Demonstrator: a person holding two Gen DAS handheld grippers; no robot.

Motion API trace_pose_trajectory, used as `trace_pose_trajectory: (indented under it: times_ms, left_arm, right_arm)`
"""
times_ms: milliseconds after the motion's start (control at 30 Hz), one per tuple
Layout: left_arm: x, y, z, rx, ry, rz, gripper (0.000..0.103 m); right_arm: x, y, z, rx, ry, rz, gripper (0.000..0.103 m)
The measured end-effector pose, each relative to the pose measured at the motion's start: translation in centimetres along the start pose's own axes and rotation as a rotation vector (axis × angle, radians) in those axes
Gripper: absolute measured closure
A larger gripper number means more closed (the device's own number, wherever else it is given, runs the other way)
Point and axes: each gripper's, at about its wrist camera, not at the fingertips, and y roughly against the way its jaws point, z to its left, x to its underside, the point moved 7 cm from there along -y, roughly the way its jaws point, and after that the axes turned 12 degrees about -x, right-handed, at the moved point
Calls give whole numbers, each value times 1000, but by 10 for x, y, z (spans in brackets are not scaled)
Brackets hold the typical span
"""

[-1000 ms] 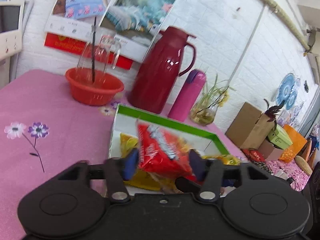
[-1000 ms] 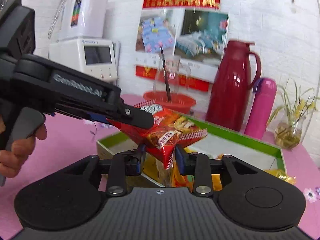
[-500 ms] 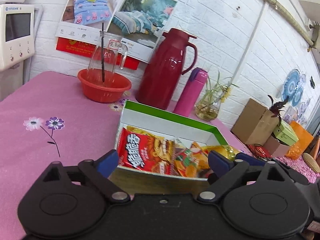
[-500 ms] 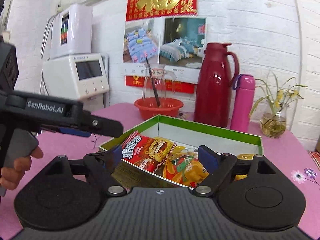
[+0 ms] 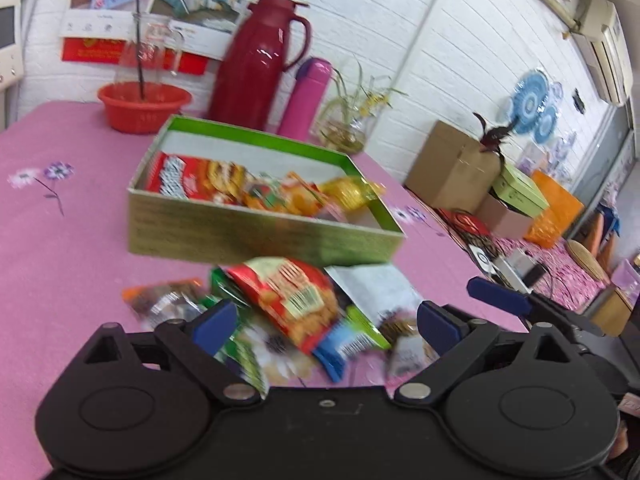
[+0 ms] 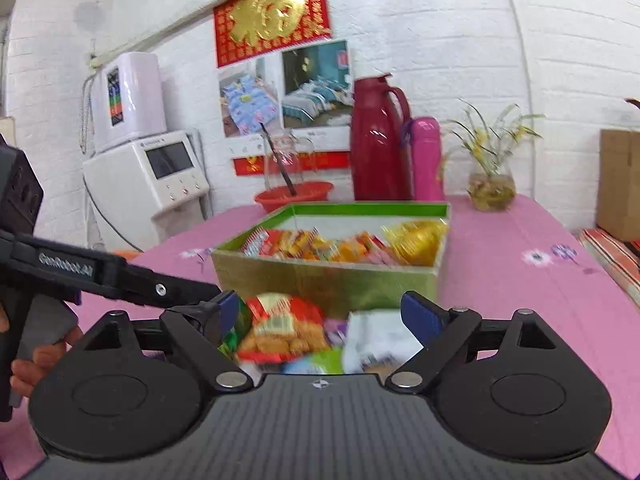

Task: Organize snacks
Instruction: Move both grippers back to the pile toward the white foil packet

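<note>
The left claw [image 5: 324,322] is spread wide and holds nothing. The right claw [image 6: 320,316] is spread wide too, with nothing in it. Both hang over a pile of loose snack bags on the pink flowered table [image 5: 60,248].

Right between the tips of each claw lies a red crinkly snack bag with orange pieces printed on it [image 5: 296,300]. Just beside it are a white flat packet [image 5: 372,284], a green packet [image 5: 240,356] and a blue-and-white packet [image 5: 340,350]; these look blurry.

Just past the pile, ahead of both claws, stands a green cardboard box with a white inside [image 5: 256,236]. In it lie a red chip bag [image 5: 176,178], orange bags [image 5: 280,196] and a shiny gold bag [image 6: 416,238].
</note>
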Motion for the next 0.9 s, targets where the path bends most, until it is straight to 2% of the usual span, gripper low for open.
trace_pose_trajectory:
  times_ms: [200,367,567,667,767,800,900]
  left_arm:
    - [15,-14,-26,40,-36,51,0]
    - [25,-26,-31,42,-30,86,0]
    - [7,-34,-38,65,11,75,5]
    - [-6,-47,-50,78,-2,68,18]
    - [-14,-70,-59,86,17,97,34]
    - [-15,-79,-61,86,27,111,37]
    - [-16,-102,-66,69,35,143,37]
  right_arm:
    - [25,11,-21,92,-3,52,0]
    - [28,12,-33,97,-9,45,0]
    - [24,-4,-54,127,45,86,0]
    - [21,-14,-70,109,22,112,0]
    - [21,-24,-86,65,-32,140,0]
    - [21,-27,-90,52,-51,149,0]
    - [23,-33,-100,11,-84,175,0]
